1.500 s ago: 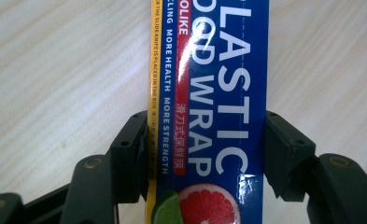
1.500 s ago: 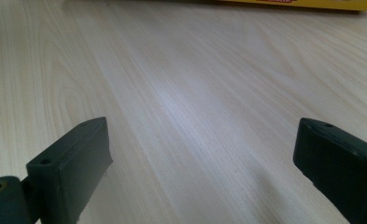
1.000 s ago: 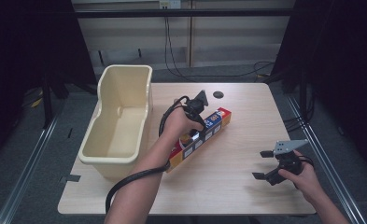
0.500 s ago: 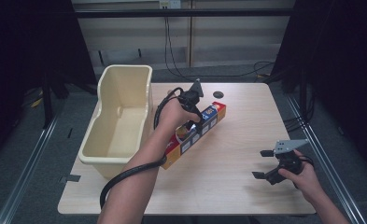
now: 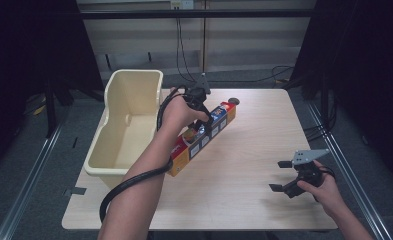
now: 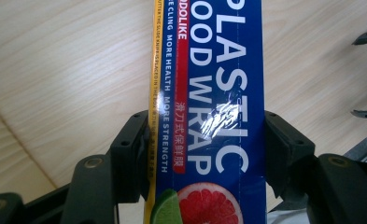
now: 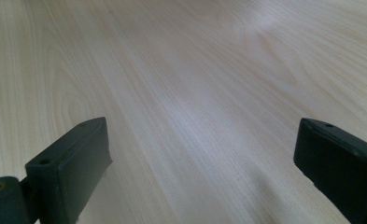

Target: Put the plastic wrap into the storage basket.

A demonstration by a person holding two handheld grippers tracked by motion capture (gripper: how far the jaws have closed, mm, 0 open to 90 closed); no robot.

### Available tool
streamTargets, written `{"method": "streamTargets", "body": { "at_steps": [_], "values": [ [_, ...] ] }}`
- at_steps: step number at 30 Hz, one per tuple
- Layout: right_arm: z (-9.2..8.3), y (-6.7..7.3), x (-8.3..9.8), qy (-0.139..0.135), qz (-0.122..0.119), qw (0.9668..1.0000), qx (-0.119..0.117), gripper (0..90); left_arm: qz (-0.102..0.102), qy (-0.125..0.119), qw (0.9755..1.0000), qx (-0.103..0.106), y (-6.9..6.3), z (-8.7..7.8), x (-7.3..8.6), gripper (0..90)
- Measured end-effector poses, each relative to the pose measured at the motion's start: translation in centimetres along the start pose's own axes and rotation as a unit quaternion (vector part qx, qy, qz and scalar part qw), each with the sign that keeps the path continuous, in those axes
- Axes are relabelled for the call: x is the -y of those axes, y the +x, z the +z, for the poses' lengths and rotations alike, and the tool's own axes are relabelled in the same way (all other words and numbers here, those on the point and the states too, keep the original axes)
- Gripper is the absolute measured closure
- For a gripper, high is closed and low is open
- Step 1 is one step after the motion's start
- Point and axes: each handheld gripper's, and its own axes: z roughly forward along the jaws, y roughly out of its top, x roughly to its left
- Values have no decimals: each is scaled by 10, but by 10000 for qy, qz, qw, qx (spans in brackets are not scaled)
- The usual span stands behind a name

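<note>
My left gripper clamped the plastic wrap box across its width, beside the cream tub; my right gripper hung wide open above the table

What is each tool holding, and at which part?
Left tool clamps the wrap box across its width, near the middle. Right tool holds nothing.

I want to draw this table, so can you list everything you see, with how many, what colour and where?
Plastic wrap box: one, blue, red and yellow, held aslant over the table's middle.
Tub: one, cream, on the table's left edge.
Small round thing: one, dark, on the table behind the box; too small to tell what.
Table: one, light wood.
Left gripper: one, black, fingers clamped on the box.
Right gripper: one, black, open, at the table's front right.
</note>
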Motion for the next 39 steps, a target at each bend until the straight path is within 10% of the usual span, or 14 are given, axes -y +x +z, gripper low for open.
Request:
{"method": "streamTargets", "body": {
  "at_steps": [39],
  "values": [
    [1, 1, 0, 21, 13, 10000, 1, 31, -965, -342, 9944, -246, 18, -87, 17, 408]
  ]
}}
